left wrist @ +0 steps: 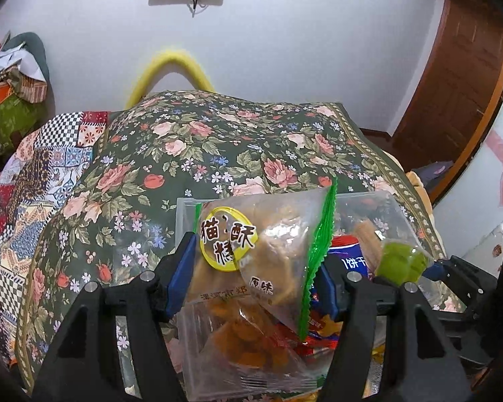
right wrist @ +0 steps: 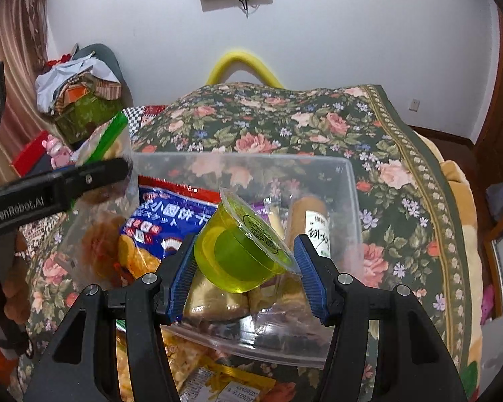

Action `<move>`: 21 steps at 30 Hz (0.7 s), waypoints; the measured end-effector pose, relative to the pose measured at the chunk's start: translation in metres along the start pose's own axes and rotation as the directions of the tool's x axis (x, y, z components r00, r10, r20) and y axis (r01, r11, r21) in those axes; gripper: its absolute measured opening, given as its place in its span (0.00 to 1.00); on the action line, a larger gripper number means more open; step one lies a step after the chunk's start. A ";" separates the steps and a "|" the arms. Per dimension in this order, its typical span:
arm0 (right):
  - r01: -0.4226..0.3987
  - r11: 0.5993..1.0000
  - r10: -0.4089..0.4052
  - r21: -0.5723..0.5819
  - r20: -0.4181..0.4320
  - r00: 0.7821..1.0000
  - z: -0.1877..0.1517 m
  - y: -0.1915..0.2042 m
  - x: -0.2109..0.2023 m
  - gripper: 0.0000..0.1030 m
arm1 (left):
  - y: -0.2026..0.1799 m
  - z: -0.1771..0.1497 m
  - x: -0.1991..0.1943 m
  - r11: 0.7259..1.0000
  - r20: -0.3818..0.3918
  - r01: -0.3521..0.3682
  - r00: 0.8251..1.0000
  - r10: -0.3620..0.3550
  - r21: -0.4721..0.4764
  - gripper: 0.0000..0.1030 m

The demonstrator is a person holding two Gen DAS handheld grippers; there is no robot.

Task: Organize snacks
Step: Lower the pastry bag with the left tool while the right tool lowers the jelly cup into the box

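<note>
Honestly, a green jelly cup (right wrist: 243, 251) is pinched tilted between the right gripper (right wrist: 246, 278) jaws above the clear bin (right wrist: 352, 201); a snack bag (left wrist: 251, 261) is clamped by the left gripper (left wrist: 255, 278). Slippage is likely, since the cup is held askew.

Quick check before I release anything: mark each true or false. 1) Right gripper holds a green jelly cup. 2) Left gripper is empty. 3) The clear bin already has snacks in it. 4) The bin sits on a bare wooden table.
1) True: the right gripper is shut on the green jelly cup.
2) False: the left gripper grips a clear snack bag with a green zigzag edge.
3) True: the clear bin holds a blue biscuit pack and other snacks.
4) False: it sits on a floral bedspread.
</note>
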State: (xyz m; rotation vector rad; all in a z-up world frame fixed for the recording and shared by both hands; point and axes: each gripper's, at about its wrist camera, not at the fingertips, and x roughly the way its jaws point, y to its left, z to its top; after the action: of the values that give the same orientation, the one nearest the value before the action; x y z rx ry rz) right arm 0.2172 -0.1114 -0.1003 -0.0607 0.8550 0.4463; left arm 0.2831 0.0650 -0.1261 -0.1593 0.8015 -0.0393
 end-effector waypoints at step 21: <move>0.018 0.999 -0.017 -0.032 0.033 0.999 -0.005 0.002 -0.036 0.56 | -0.012 -0.016 -0.055 0.998 0.017 -0.004 1.000 0.003 0.063 0.80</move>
State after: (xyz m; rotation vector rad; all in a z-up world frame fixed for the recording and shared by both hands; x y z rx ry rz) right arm 0.1921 -0.1236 -0.0772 -0.0902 0.8151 0.4437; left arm 0.2333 0.0564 -0.0961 -0.0981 0.7828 -0.0595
